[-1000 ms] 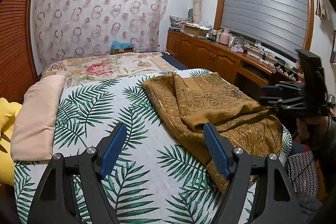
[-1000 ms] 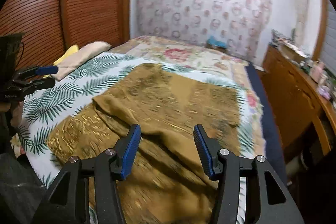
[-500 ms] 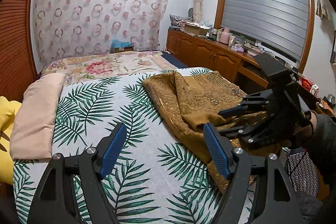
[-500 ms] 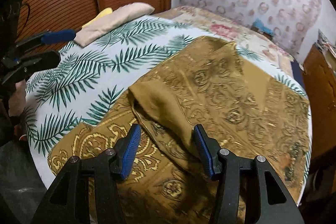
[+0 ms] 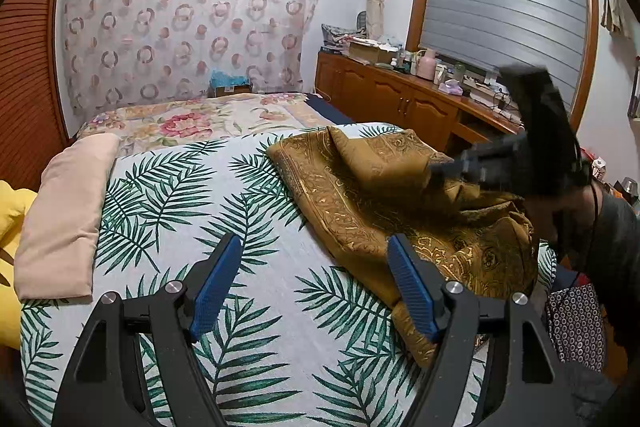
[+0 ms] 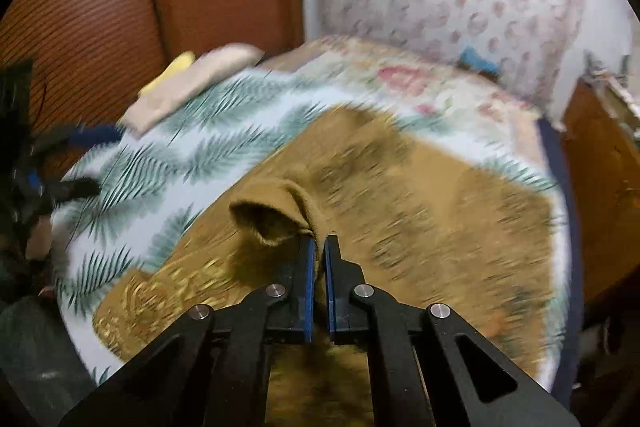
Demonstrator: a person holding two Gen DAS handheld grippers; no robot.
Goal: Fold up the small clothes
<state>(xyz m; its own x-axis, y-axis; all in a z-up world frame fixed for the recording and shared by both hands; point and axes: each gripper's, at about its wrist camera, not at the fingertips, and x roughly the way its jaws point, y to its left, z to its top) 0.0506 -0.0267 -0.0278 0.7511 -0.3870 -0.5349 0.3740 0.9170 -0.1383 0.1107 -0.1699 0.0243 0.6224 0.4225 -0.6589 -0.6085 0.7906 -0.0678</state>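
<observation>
- The brown patterned garment [image 6: 400, 219] lies rumpled on the bed [image 5: 248, 211], its long axis running from 7 to 1 o'clock in the right wrist view.
- The right claw [image 6: 318, 247] is clenched on a raised fold at the garment's middle.
- The left claw [image 5: 312, 287] hangs released over bare bedspread, with the garment at its 2 o'clock, so the right hand is nearer.
- Motion blur smears the right view, and the garment's near hem is cut off behind the claw.

Palm-leaf bedspread [image 5: 248, 227] bare ahead of left gripper [image 5: 314, 285], clear path. Pink pillow [image 5: 66, 211] blocks far left. Brown patterned cloth [image 5: 400, 203] with right gripper [image 6: 319, 241] on it fills the right side.
</observation>
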